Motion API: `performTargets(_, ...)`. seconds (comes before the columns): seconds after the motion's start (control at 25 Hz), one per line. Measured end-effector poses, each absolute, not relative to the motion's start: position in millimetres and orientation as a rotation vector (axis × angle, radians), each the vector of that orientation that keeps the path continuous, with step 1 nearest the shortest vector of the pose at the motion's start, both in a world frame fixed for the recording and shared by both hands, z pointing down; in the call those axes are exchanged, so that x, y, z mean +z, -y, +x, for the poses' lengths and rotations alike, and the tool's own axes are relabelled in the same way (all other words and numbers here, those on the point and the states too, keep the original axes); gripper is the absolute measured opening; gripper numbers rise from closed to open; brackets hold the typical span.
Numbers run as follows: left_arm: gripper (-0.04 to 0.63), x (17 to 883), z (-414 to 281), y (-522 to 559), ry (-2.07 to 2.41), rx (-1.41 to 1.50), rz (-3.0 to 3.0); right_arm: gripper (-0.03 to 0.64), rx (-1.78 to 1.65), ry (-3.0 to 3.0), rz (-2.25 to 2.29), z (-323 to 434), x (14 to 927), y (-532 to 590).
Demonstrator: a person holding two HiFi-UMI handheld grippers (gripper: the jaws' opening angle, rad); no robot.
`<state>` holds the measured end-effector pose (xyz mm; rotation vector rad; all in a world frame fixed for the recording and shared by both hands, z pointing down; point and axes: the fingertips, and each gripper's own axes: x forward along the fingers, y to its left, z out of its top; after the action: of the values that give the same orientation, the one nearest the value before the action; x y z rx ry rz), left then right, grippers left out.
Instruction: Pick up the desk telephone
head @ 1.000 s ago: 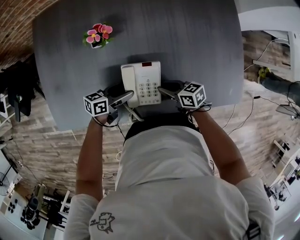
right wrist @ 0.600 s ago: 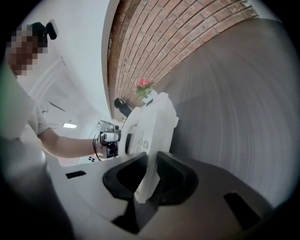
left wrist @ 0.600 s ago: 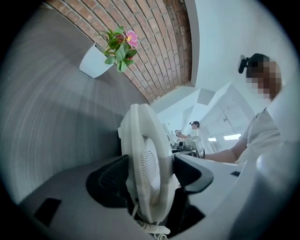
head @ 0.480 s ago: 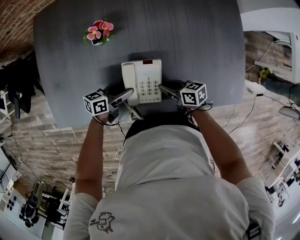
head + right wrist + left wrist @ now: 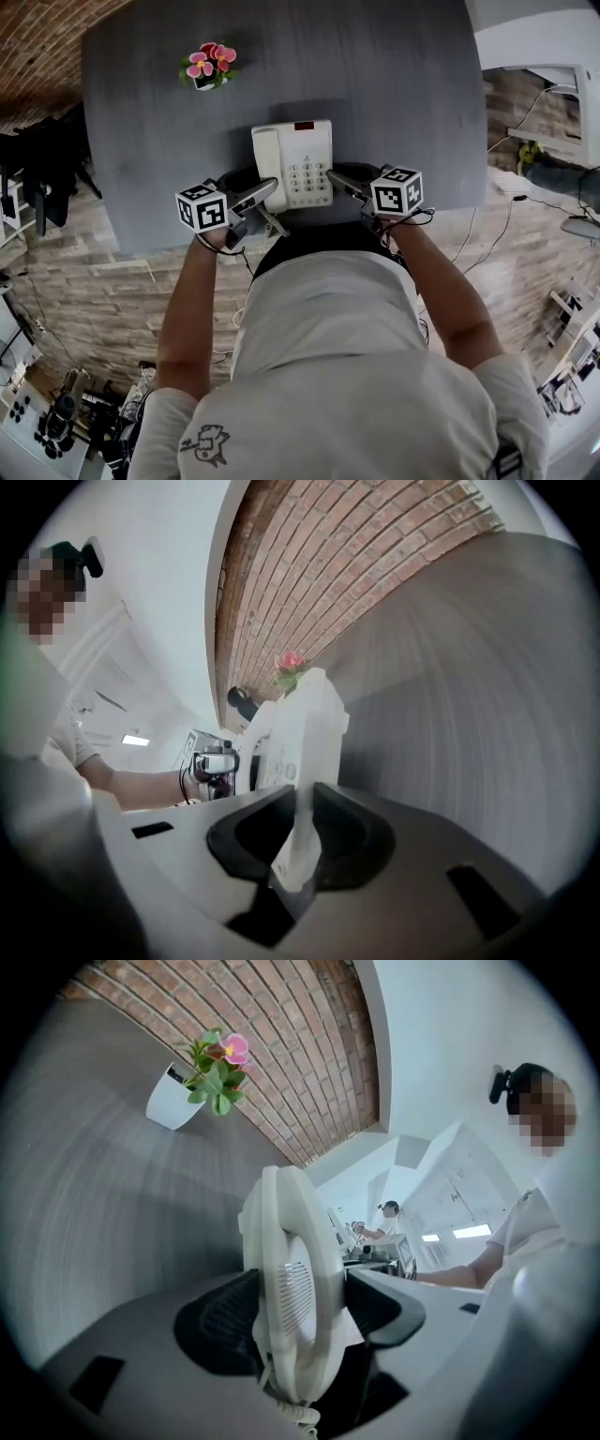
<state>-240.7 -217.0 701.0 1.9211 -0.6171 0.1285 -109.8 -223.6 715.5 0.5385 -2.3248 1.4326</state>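
A white desk telephone (image 5: 293,164) sits near the front edge of the dark grey table (image 5: 394,84). My left gripper (image 5: 274,204) is at its left side, on the handset. In the left gripper view the handset (image 5: 286,1279) stands between the two black pads (image 5: 220,1321), which press on it; the jaws have just been closing. My right gripper (image 5: 330,183) holds the phone's right edge. In the right gripper view that thin white edge (image 5: 305,733) is clamped between the pads (image 5: 352,841), and these jaws have also just been closing. Whether the phone is off the table I cannot tell.
A small white pot with pink flowers (image 5: 211,64) stands at the back left of the table, well away from the phone. The phone's coiled cord (image 5: 300,1415) hangs at the handset's near end. The table's front edge runs just under both grippers.
Both grippers stay at the phone's two sides and hardly move. The phone keeps its place relative to the flower pot. The head view itself has shifted a little.
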Motion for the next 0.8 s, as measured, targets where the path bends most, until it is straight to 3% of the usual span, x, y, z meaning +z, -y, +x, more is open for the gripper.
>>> performTargets(0.8, 0.304, 570, -252, 216, 0.693, 0.076, 2.153, 0.063, 1.233, 2.537, 0.632, -119, 589, 225)
